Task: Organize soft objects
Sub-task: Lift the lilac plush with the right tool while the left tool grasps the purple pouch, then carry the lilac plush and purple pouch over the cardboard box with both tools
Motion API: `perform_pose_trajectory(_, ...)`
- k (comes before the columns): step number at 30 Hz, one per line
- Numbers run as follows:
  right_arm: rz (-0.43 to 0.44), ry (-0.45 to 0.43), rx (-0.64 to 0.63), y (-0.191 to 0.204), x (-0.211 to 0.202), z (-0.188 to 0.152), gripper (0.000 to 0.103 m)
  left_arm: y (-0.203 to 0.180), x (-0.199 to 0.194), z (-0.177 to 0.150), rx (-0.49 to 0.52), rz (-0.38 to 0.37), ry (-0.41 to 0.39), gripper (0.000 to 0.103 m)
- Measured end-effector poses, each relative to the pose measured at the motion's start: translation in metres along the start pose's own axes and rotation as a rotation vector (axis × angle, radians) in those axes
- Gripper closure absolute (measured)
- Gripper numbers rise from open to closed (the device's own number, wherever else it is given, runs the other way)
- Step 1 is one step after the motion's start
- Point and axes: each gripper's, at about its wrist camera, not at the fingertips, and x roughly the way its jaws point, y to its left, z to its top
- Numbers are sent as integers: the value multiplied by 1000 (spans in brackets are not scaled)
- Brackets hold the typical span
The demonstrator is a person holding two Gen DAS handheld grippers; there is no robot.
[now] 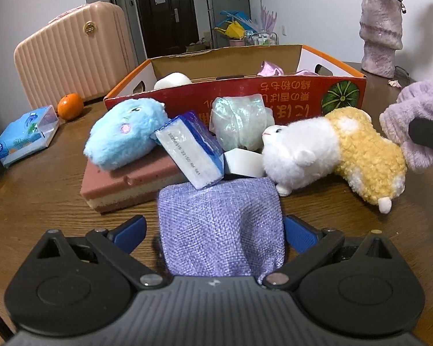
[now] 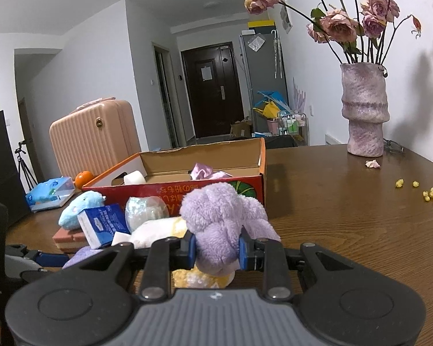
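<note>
- My right gripper (image 2: 216, 249) is clamped on a fluffy lilac plush toy (image 2: 220, 219), held above the brown wooden table (image 2: 346, 216), just in front of the red cardboard box (image 2: 245, 186).
- My left gripper (image 1: 215, 227) stands wide around a woven purple cloth pouch (image 1: 220, 225); I cannot tell whether the pads press it.
- Beyond it lie a white-and-yellow plush lamb (image 1: 326, 150) and a fuzzy blue plush (image 1: 124, 132).

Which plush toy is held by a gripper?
The purple plush: the right gripper is shut on it. The blue plush and white-and-yellow plush lie free.
</note>
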Motion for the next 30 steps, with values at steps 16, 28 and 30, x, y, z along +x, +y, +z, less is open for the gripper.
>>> perform_pose_trajectory(16,8,-23,-2,1,-2,-4,76,11,-12,-4,-39,-120,-19,57)
perform_pose_trajectory(28,11,-44,3,2,-7,-6,76,22,-40,-13,-43,-146,-90,64)
perform_pose_trajectory(30,12,-49,4,3,-9,-6,76,24,-47,-15,-41,-153,-106,64)
